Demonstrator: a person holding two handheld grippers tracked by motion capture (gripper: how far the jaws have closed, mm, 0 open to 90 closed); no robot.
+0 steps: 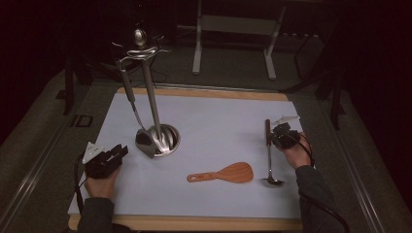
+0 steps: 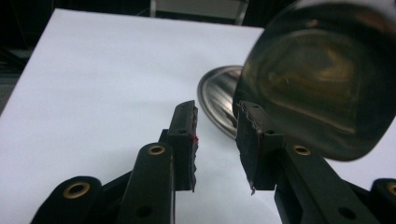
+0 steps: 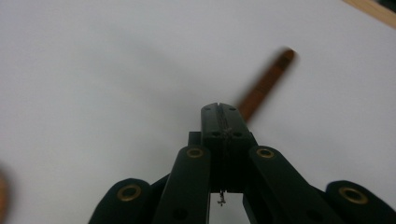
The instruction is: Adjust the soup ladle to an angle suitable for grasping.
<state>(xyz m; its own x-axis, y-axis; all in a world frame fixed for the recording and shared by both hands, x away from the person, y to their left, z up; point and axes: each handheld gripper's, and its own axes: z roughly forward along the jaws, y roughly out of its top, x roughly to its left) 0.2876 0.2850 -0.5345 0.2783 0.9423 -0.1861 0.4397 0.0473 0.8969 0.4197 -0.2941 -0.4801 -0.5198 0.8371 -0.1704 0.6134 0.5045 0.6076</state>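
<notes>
i see a pale sheet (image 1: 214,121) covering a wooden table (image 1: 194,223) in a dark room, a metal frame (image 1: 233,29) at the top. my right gripper (image 1: 278,136), jaws pressed together, sits right of centre, beside the brown handle of a long steel ladle (image 1: 268,160) that lies bowl toward the bottom, running top to bottom. my left gripper (image 1: 116,153), lower left, jaws apart with nothing between them, sits near a steel utensil stand (image 1: 163,138).
</notes>
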